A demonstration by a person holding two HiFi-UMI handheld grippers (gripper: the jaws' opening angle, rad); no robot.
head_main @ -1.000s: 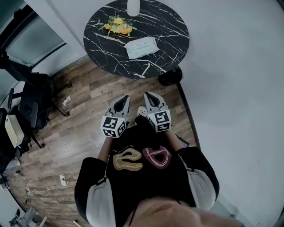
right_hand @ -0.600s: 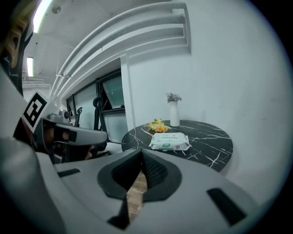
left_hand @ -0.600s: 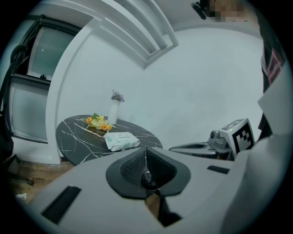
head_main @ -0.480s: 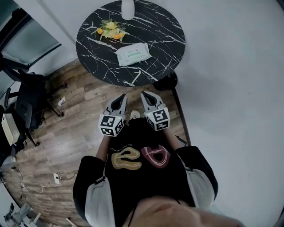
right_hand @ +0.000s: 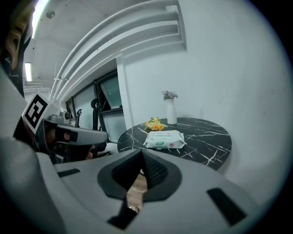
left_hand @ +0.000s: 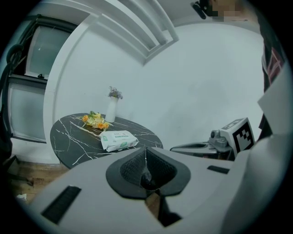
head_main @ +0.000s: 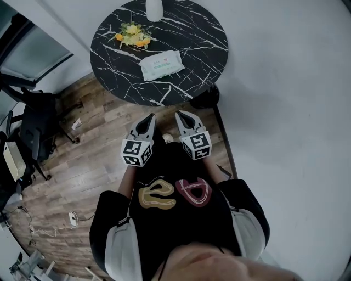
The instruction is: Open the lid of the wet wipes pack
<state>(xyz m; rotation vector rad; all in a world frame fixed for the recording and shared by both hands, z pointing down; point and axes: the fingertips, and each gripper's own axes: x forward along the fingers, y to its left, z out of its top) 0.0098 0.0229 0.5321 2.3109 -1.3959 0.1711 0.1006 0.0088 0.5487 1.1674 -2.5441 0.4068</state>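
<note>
Seen from above: the left tool (head_main: 150, 118) and right tool (head_main: 181, 115), both with jaws pressed together and empty, sit side by side above the wooden floor (head_main: 98, 164), clear of a round black surface (head_main: 192, 49). Orange flowers (head_main: 131, 35) lie near its left edge, with the wet wipes pack (head_main: 160, 65) flat near its middle.

head view looks down, gripper views forward; all share the wet wipes pack (head_main: 160, 65).

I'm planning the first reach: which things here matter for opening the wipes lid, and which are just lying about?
For the job: pack of wipes; table it lies on; left tongs and right tongs, both shut, empty.
Just lying about: flowers; vase; chair.
</note>
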